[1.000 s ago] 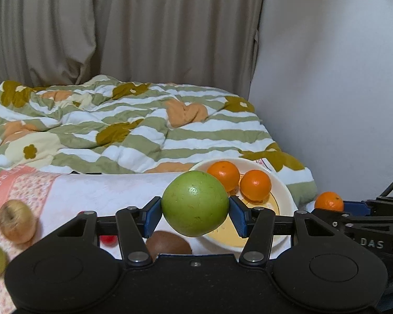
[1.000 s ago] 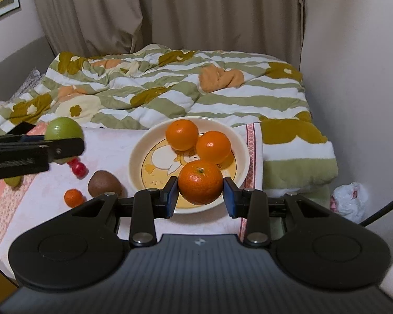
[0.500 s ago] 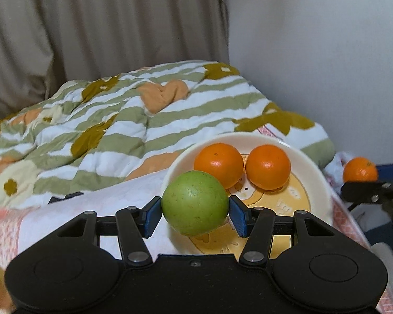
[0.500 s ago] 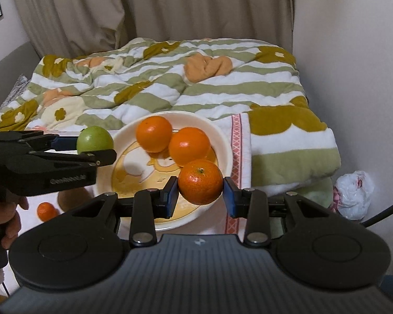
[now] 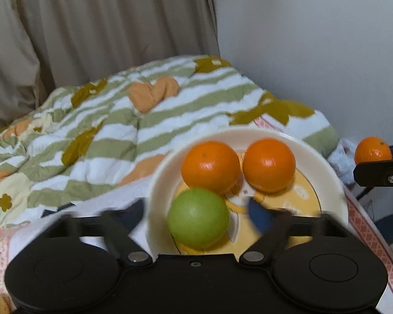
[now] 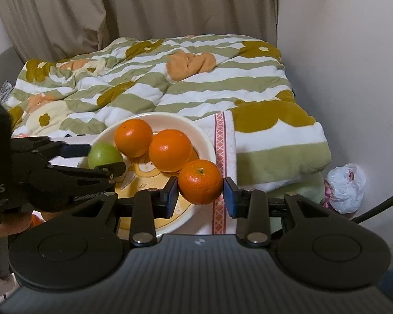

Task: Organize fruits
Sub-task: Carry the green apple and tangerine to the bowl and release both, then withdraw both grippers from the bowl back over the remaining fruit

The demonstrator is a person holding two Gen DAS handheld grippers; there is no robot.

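Lower centre of the left wrist view: the left gripper (image 5: 196, 216) is spread wide, blurred, and the green fruit (image 5: 198, 218) is left sitting in the plate (image 5: 330, 180), just in front of two oranges. In the right view, the right gripper (image 6: 200, 192) is clamped on a mandarin (image 6: 200, 181), held over the plate's near-right rim, so only a short drop left-forward is probably needed.

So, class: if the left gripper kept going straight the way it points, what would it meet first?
Most likely the green fruit, lying in the bowl between the left gripper's open jaws. Past it sits the nearer orange. Depth is hard to judge.
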